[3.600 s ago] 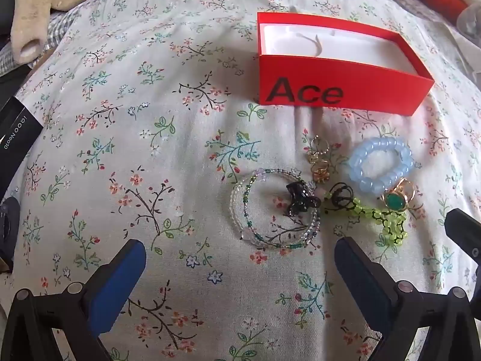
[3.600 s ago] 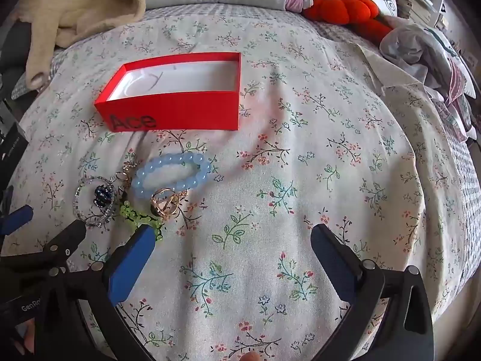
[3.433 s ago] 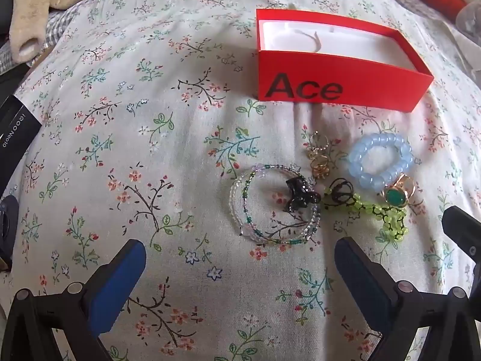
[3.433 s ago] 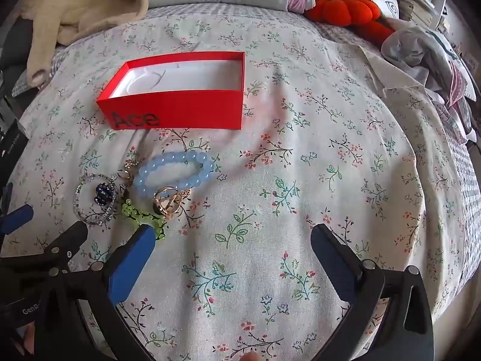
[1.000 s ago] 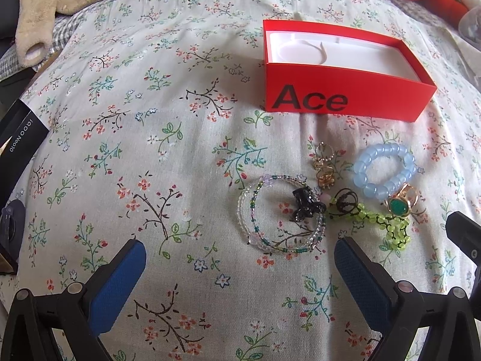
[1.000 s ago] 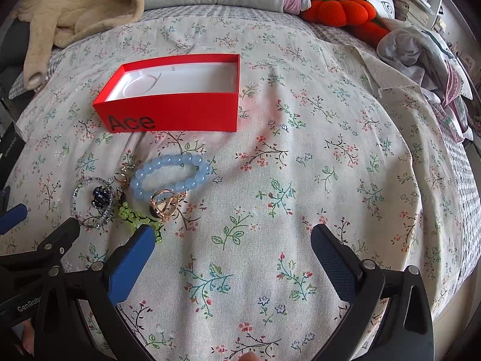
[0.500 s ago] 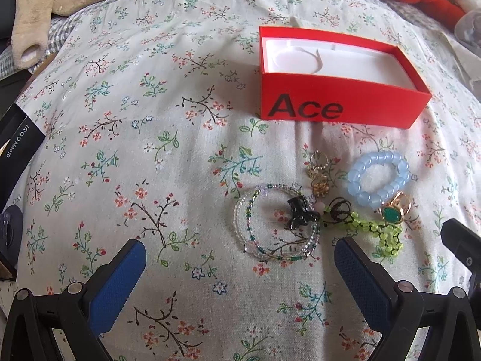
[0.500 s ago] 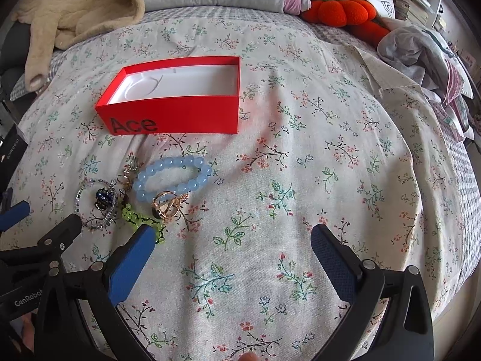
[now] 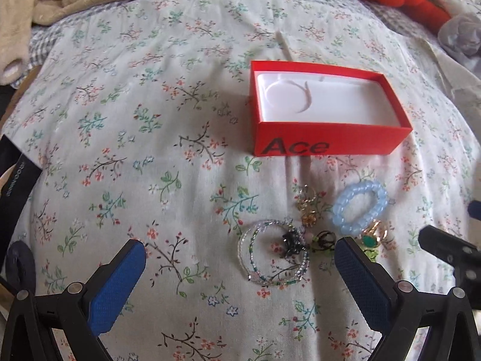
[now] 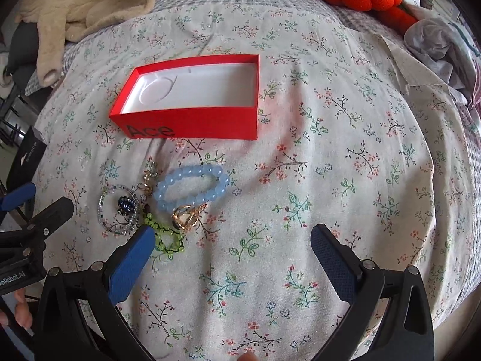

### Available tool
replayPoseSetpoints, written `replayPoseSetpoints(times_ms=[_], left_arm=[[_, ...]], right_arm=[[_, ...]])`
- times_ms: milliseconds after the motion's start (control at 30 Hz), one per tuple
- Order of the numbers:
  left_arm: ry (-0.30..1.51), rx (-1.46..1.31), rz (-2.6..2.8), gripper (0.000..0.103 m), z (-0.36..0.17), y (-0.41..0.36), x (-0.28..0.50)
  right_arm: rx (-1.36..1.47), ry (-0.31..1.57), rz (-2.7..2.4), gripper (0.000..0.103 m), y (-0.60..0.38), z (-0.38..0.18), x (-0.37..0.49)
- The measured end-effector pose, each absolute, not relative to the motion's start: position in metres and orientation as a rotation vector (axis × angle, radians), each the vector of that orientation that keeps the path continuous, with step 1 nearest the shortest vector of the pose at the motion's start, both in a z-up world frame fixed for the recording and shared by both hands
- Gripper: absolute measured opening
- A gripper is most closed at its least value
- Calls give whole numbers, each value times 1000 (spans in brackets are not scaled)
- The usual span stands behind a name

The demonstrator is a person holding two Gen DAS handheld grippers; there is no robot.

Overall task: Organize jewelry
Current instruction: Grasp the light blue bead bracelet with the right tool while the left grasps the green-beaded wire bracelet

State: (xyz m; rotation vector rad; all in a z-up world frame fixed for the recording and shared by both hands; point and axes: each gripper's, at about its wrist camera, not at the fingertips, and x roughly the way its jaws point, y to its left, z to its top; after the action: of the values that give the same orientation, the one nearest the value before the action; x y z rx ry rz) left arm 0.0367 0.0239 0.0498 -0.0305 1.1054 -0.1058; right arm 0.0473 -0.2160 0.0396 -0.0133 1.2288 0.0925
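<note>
Both views had risen and pulled back since half a second before; the left gripper (image 9: 240, 273) and right gripper (image 10: 231, 255) hung spread and empty, the jewelry cluster (image 9: 315, 234) untouched just ahead, the red box (image 9: 327, 144) beyond lying empty; sorting had probably not begun.

green bead strand (image 9: 370, 252) | half behind left tool's finger (rest unseen)

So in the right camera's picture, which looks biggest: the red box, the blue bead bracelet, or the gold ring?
Largest to smallest:
1. red box
2. blue bead bracelet
3. gold ring

The ring lies nearest the camera and looks smallest all the same.
</note>
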Motion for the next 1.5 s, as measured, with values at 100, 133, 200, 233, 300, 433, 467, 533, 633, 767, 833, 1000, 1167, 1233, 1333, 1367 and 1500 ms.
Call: replayPoseSetpoints(times_ms=[100,133,200,233,300,433,467,533,633,767,833,1000,1167,1233,1333,1367,1500], left_arm=[[1159,-70,-168,103,43,29,50],[1178,-76,-183,101,38,30,55],[1217,-85,-217,96,24,35,65],[1229,-94,-222,90,18,37,69],[1244,-147,-224,79,4,47,75],[1330,-251,-259,52,-20,56,82],[1331,-258,-269,50,-22,55,83],[1326,-252,-280,43,-23,51,82],[1323,-248,-300,29,-22,44,83],[1319,-231,-325,23,-21,34,84],[1327,-226,-323,20,-23,32,86],[1338,-210,-313,13,-27,23,91],[1335,-187,-302,4,-28,14,92],[1333,-178,-298,3,-27,11,92],[1319,-189,-307,3,-22,11,88],[1314,-194,-312,3,-19,14,87],[1307,-194,-328,3,-15,13,81]], right_arm=[[-2,1261,94,103,-220,34,60],[4,1271,101,101,-221,31,63],[25,1293,121,95,-223,22,70],[39,1300,129,92,-224,17,73],[73,1306,145,87,-226,8,77],[184,1352,190,62,-229,-11,90],[198,1355,199,59,-228,-13,92],[184,1357,201,56,-224,-14,97],[158,1357,200,49,-220,-16,102],[155,1360,197,44,-218,-19,110],[154,1364,196,42,-218,-21,112],[145,1364,189,36,-218,-26,114],[103,1354,183,16,-214,-26,115],[102,1352,182,13,-215,-25,114],[114,1330,179,12,-216,-17,112],[122,1318,179,12,-218,-13,111],[137,1273,183,12,-221,3,105]])
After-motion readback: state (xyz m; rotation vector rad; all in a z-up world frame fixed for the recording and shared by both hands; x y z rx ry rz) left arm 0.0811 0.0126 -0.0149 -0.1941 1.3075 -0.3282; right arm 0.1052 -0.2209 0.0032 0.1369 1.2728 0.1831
